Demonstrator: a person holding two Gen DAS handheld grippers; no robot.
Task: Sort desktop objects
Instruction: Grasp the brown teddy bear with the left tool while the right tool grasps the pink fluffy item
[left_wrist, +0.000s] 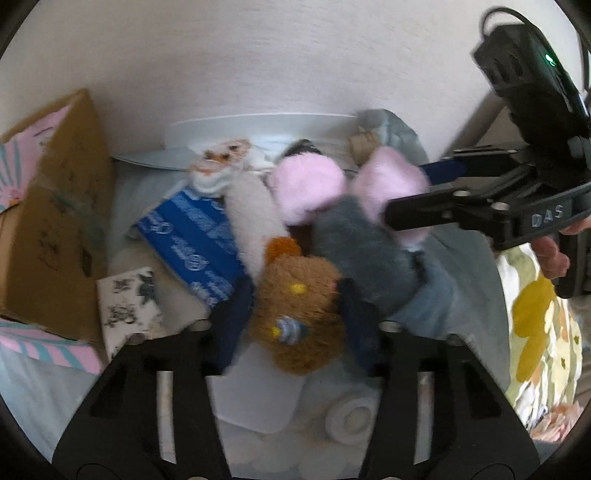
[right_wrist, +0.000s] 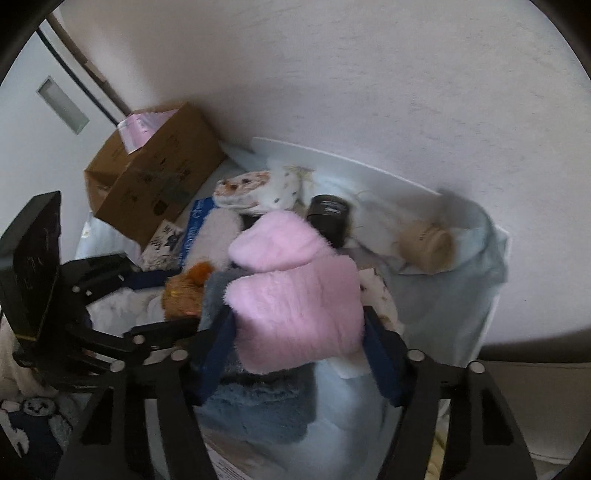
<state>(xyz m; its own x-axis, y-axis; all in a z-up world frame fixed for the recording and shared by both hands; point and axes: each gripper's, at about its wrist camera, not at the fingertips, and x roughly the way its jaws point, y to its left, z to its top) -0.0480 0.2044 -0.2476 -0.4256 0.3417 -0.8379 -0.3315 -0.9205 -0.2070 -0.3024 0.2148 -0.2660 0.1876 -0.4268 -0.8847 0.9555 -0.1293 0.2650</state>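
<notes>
the left gripper (left_wrist: 291, 317) clamps the brown plush (left_wrist: 299, 310); the right gripper (right_wrist: 299, 339) clamps the pink plush (right_wrist: 295, 310) just right of it.

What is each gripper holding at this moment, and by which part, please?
The left gripper clamps the brown plush toy across its body; the right gripper clamps the pink plush piece across its sides.

Soft, even daylight in both views; no glare, shadows faint. Motion blur smeared plush pile (left_wrist: 303, 236) and pink fur (right_wrist: 295, 295). Fisheye bent wall (right_wrist: 332, 74) and box (left_wrist: 55, 221) edges; black vignette ringed corners.
</notes>
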